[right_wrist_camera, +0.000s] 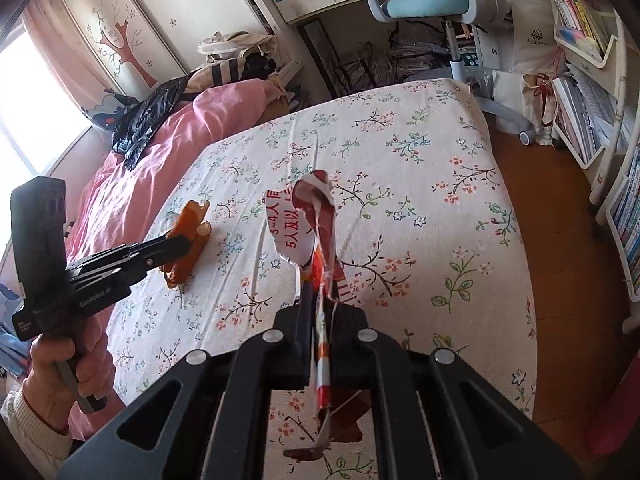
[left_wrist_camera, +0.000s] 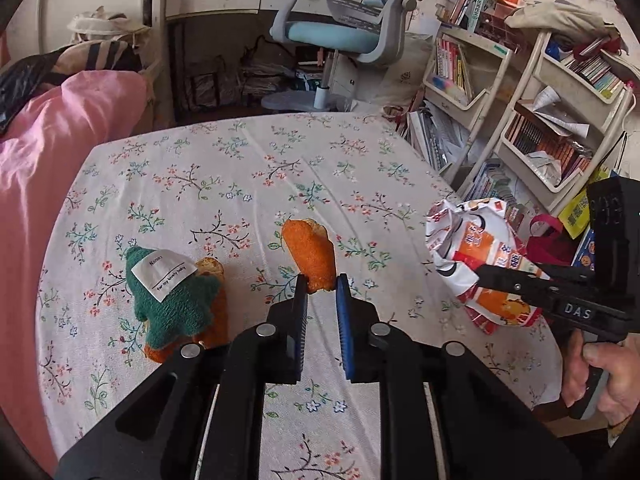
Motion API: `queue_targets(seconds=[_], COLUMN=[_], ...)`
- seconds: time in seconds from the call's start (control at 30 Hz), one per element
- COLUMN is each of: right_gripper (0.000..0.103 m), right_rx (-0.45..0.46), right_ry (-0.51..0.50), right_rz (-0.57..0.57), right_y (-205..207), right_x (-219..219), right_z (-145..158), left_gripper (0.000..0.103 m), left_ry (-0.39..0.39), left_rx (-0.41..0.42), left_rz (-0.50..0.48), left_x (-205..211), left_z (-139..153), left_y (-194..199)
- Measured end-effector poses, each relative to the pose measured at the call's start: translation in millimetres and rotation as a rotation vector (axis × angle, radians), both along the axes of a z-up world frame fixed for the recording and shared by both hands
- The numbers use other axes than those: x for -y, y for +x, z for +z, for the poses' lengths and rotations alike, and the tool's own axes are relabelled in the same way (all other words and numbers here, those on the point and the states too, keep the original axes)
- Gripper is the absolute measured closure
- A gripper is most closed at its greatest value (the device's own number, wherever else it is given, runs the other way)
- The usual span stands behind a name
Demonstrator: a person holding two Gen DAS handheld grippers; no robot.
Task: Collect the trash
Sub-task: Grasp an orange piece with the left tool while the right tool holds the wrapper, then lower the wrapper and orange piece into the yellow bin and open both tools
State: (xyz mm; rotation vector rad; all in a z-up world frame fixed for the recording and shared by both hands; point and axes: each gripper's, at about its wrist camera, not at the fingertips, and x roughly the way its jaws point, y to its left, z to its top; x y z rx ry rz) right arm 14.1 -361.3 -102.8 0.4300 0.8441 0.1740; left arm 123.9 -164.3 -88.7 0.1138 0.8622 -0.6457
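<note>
An orange peel (left_wrist_camera: 310, 254) is clamped in the left gripper (left_wrist_camera: 322, 286) jaws above the floral-clothed worktop (left_wrist_camera: 240, 168). A crumpled wrapper (right_wrist_camera: 316, 220) is pinched by the right gripper (right_wrist_camera: 322, 300). A green knitted toy (left_wrist_camera: 170, 292) is noted alongside, resting on more peel (left_wrist_camera: 212, 300).

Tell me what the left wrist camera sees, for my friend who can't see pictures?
The left gripper pinches an orange peel above a flowery bedsheet. On the right, the right gripper holds a crinkly snack wrapper. A green knitted toy lies at left.
</note>
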Motion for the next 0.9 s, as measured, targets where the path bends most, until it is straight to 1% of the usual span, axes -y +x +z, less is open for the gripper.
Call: queue_targets(seconds=[0.23,0.33,0.43,0.6,0.7,0.77,0.9], right_gripper=[0.096,0.096,0.096,0.096,0.096,0.096,0.096], right_rx=[0.051,0.068,0.081,0.088,0.071,0.044,-0.054], right_ry=[0.084,0.098,0.115,0.142,0.160,0.171,0.180], right_rz=[0.007,0.030,0.057,0.123,0.174,0.217,0.319], right_y=[-9,-12,-21,-49,-71,-87,-121], right_x=[-5,-14,-26,-58,-84,-105,-153], right_z=[17,24,31,36,30,21,-11], left_gripper=[0.089,0.089,0.089,0.089,0.089,0.089,0.089], left_ry=[0.024,0.013,0.020,0.027,0.024,0.028,0.032], left_rx=[0.104,0.114,0.132,0.150,0.151,0.150,0.126], left_rz=[0.011,0.038,0.058,0.106,0.131,0.146,0.180], left_x=[-6,-18,-31,-59,-75,-86,-108], left_z=[34,43,49,54,56,55,48], left_y=[-41,-55,-72,-98,-115,-127,-150])
